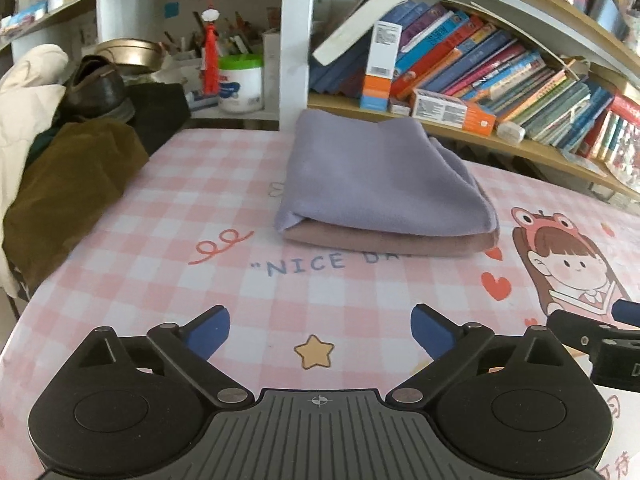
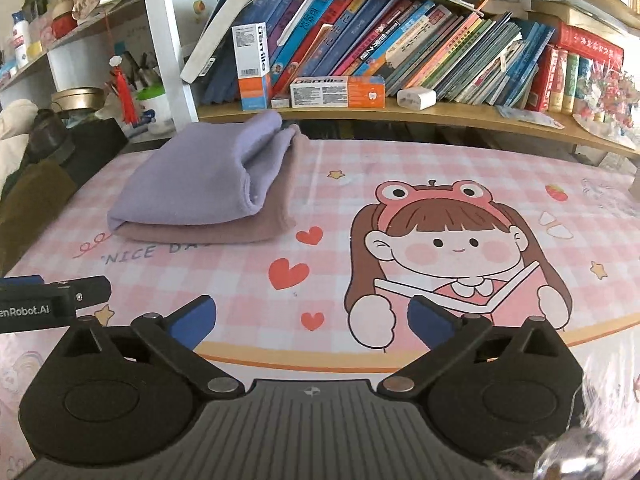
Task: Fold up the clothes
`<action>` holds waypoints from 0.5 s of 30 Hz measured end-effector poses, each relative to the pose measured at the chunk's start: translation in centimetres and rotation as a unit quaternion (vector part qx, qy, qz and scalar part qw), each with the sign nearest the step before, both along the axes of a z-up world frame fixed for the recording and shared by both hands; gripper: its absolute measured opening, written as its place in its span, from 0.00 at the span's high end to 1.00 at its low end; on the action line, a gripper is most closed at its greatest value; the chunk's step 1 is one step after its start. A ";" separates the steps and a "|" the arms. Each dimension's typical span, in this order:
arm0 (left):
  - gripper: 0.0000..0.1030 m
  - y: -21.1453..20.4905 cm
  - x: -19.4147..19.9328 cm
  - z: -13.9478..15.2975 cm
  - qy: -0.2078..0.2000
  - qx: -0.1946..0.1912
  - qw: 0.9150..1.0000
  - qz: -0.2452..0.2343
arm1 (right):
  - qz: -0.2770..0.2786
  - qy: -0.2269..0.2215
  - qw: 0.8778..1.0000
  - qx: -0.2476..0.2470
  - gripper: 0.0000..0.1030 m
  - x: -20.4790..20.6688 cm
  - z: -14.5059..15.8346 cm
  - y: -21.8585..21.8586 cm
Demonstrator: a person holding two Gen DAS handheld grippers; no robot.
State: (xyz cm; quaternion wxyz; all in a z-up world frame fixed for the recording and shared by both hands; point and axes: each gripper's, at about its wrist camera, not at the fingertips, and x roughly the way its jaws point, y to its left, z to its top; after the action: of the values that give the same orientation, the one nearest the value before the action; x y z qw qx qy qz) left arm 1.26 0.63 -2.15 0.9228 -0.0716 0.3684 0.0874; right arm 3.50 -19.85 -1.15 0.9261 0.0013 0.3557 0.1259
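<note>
Cloths: lilac cloth (image 1: 376,172) folded flat on top of a folded pink cloth (image 1: 384,242), neat stack at the far side of the table (image 1: 160,248), just short of the shelf (image 1: 460,128)
Fold state: both already in tidy rectangles, folded edge toward the near side, loose layers showing on the right end
Left gripper (image 1: 320,332): wide open, holding nothing, hovering low over the near edge, well short of the stack
Right gripper (image 2: 312,320): same deal, spread wide and empty, over the cartoon print, stack off to its far left
Feel: looks like soft fleece, light, floppy, zero stiffness, probably a bit grippy against itself so layers shouldn't slide much
Where to grab: pinch the thick folded edge or a corner through all layers, not just the top flap, otherwise unfolds
Left pile: brown clothes (image 1: 68,184) heaped at the far left edge, unfolded by the look of it
</note>
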 end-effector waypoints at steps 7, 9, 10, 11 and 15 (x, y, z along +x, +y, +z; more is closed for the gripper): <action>0.03 0.0 0.1 0.2 -0.002 -0.005 1.000 0.002 | 0.005 0.007 1.000 -0.007 0.00 -0.2 -0.2 0.3; 0.03 0.0 0.1 0.2 -0.003 -0.005 1.000 0.002 | 0.010 0.007 1.000 -0.009 0.00 -0.2 -0.2 0.4; 0.03 0.0 0.1 0.2 -0.003 -0.006 1.000 0.000 | 0.012 0.007 1.000 -0.010 0.00 -0.2 -0.2 0.5; 0.03 -0.1 0.1 0.2 -0.002 -0.006 1.000 -0.002 | 0.014 0.007 1.000 -0.011 0.00 -0.2 -0.2 0.6; 0.03 -0.3 0.1 0.2 -0.001 -0.007 1.000 -0.009 | 0.018 0.008 1.000 -0.012 0.00 -0.2 -0.2 0.8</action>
State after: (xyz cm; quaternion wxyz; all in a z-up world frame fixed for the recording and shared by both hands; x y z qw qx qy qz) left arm 1.38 0.34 -1.96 0.9234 -0.0745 0.3688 0.0763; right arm 3.33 -19.05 -1.39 0.9209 -0.0148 0.3643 0.1380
